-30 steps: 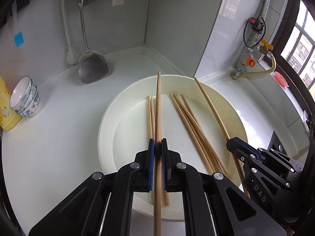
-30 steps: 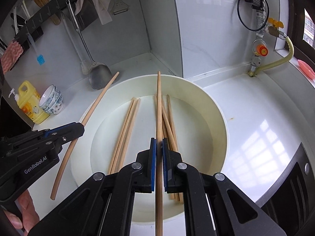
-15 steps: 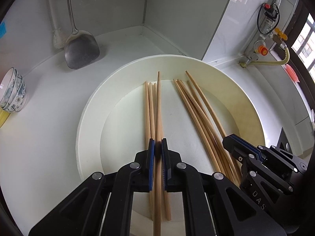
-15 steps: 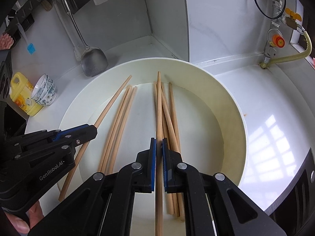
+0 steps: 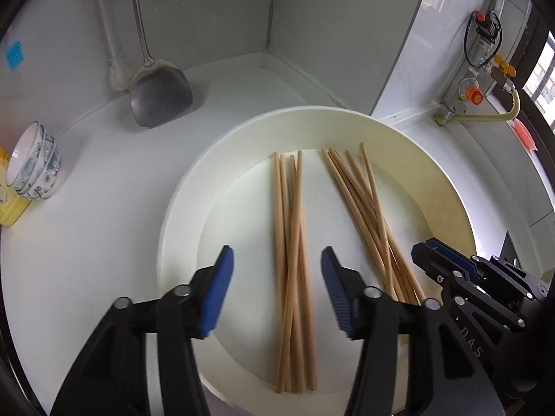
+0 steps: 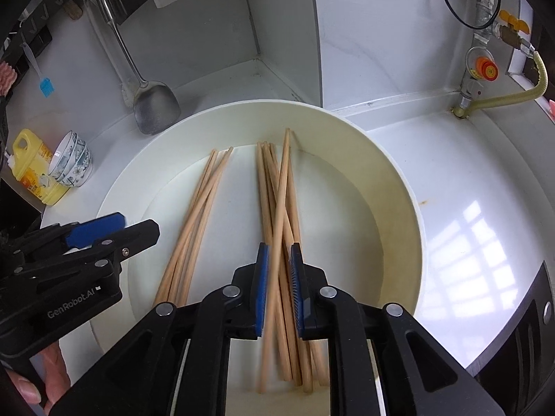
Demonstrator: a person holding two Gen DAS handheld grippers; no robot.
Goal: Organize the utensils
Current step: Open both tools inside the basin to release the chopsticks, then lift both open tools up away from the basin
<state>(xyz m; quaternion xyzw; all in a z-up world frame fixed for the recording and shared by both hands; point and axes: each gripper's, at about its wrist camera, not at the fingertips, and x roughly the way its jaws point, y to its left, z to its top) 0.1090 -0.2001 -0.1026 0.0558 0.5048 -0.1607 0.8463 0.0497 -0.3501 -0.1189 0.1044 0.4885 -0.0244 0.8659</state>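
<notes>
A cream round basin (image 5: 447, 187) (image 6: 399, 187) holds two bundles of wooden chopsticks. My left gripper (image 5: 275, 274) is wide open over the left bundle (image 5: 289, 228), which lies flat in the basin. My right gripper (image 6: 279, 270) has its jaws slightly apart; one chopstick (image 6: 277, 228) lies between them, slanted across the right bundle (image 6: 270, 173). It looks loose, motion-blurred at its near end. The right gripper also shows in the left wrist view (image 5: 447, 267), beside the right bundle (image 5: 367, 204). The left gripper shows at the left of the right wrist view (image 6: 107, 228).
A metal spatula (image 5: 159, 97) (image 6: 156, 107) leans in the wall corner behind the basin. Stacked bowls (image 5: 34, 163) (image 6: 71, 159) and a yellow bottle (image 6: 31, 170) stand at left. A gas valve with yellow hose (image 6: 485, 69) is at back right. A stove edge (image 6: 520, 339) lies at right.
Both grippers opened. The left one let its chopstick drop onto the left bundle; the right one's jaws parted and its chopstick now lies slanted on the right bundle.
</notes>
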